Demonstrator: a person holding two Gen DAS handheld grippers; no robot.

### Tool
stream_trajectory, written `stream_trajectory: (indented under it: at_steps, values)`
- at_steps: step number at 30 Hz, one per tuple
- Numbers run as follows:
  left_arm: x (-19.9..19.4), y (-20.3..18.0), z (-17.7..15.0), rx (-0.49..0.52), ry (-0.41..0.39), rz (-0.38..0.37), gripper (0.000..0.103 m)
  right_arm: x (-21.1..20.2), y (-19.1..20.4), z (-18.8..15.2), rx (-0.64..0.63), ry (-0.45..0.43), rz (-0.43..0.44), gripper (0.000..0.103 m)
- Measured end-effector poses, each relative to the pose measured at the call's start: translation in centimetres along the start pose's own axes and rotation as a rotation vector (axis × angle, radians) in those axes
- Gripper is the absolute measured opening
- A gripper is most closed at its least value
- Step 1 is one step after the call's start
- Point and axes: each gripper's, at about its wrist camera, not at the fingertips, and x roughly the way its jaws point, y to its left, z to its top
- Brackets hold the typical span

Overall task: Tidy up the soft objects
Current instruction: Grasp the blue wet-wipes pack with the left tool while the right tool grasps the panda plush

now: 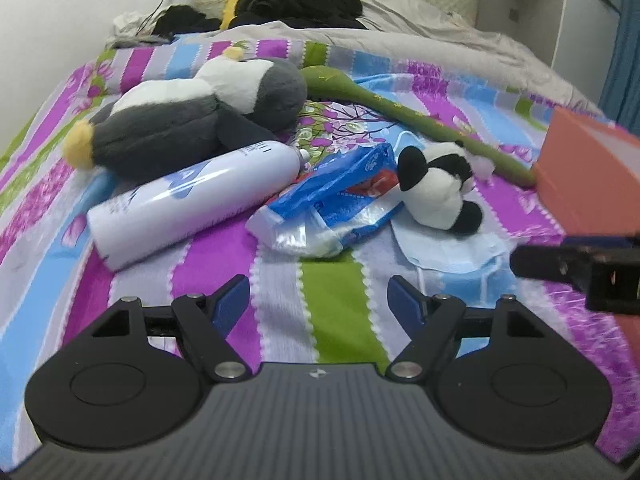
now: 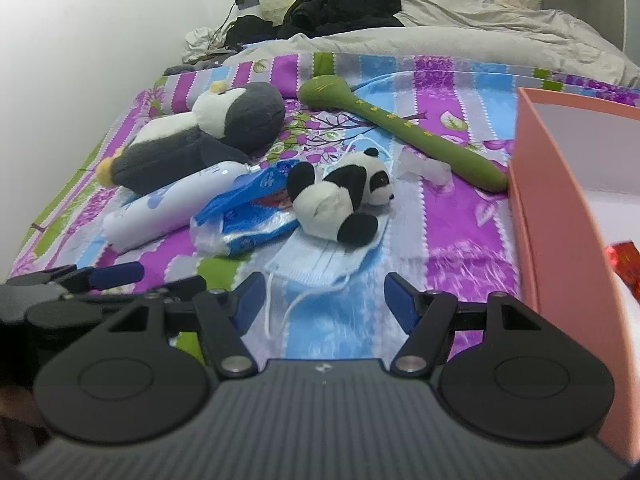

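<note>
Both hand-held grippers, left (image 1: 319, 300) and right (image 2: 324, 300), hover empty, jaws spread; small black-and-white plush panda (image 2: 340, 196) at 12 o'clock, probably bound for pink cardboard box (image 2: 560, 200).

On the bed (image 2: 460, 240), penguin (image 2: 192, 136) upper left, bottle (image 2: 172, 204) below it, panda (image 2: 340, 196) centre on the mask (image 2: 320, 264) — box (image 2: 560, 200) right.

White spray bottle (image 1: 192, 196), blue plastic packet (image 1: 336, 200), black clothes (image 1: 300, 0) on striped bedspread (image 1: 332, 312).
</note>
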Motion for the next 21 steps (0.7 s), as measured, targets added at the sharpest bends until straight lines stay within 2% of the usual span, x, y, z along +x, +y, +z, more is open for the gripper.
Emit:
stream_trajectory:
  at_steps: [3,6,16,21]
  values:
    - [2.1,-0.4,0.4,0.049,0.0,0.028,0.08,2.0,0.0,0.8,-0.005,0.006,-0.004,0.068]
    - [3.9,-0.6,0.8,0.103,-0.006,0.052,0.089,3.8,0.1,1.5,-0.005,0.01,-0.016,0.068]
    - [8.5,-1.8,1.4,0.35,-0.05,0.101,0.089,9.0,0.4,3.4,-0.037,0.008,-0.049,0.068]
    - [9.8,-1.8,1.7,0.389,-0.08,0.091,0.092,10.8,0.7,3.7,-0.092,0.011,-0.048,0.068]
